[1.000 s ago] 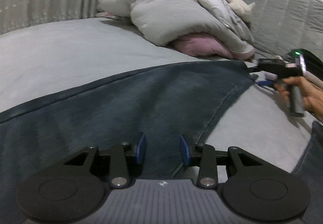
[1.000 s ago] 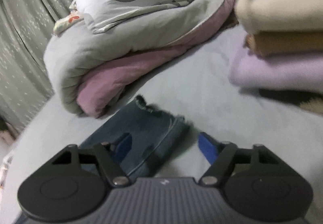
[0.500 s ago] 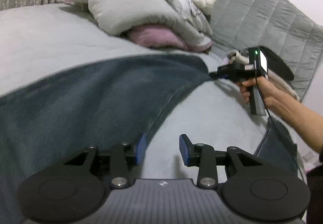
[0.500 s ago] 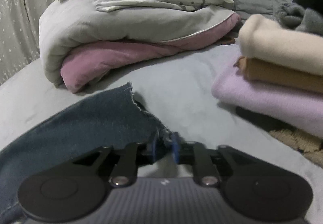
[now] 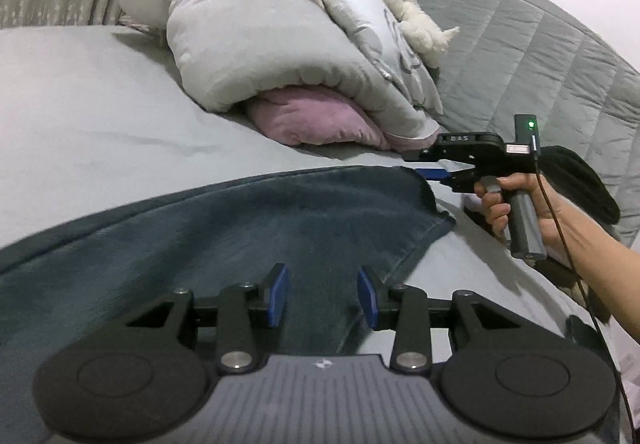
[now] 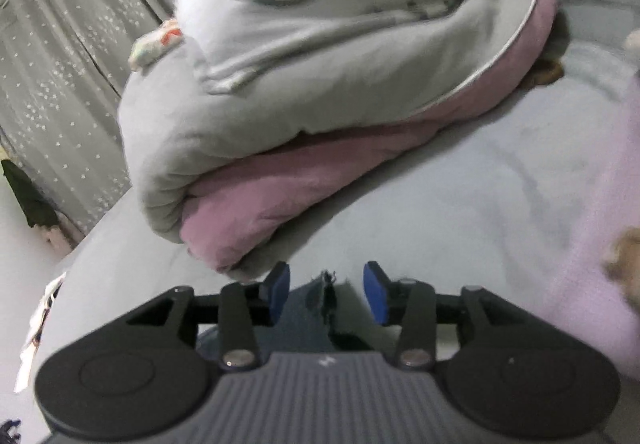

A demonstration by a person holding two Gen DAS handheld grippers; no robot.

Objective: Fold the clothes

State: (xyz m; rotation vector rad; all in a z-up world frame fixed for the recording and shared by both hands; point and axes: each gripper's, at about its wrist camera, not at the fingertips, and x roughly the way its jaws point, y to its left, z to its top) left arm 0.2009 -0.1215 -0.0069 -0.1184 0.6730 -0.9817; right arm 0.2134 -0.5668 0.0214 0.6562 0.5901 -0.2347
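Observation:
Dark blue jeans (image 5: 248, 236) lie spread flat on the grey bed (image 5: 80, 116), one leg stretching toward the far right. My left gripper (image 5: 323, 296) hovers open just above that leg, nothing between its fingers. A hand (image 5: 504, 200) holds my right gripper (image 5: 430, 173) at the frayed hem corner (image 5: 416, 180). In the right wrist view my right gripper (image 6: 327, 292) is open, and the frayed hem (image 6: 324, 290) lies loose between its blue pads (image 6: 278, 290), untouched by them.
A folded grey duvet (image 5: 248, 44) over a pink blanket (image 5: 312, 120) sits just beyond the hem, with a pillow and a white plush toy (image 5: 416, 24) on top. Quilted headboard (image 5: 540, 56) behind. Lilac folded clothes (image 6: 600, 228) at right; a black garment (image 5: 580, 184).
My right gripper, shut on the jeans hem half a second ago, has opened and the hem lies free. The left gripper stayed open while its view swung back over the leg.

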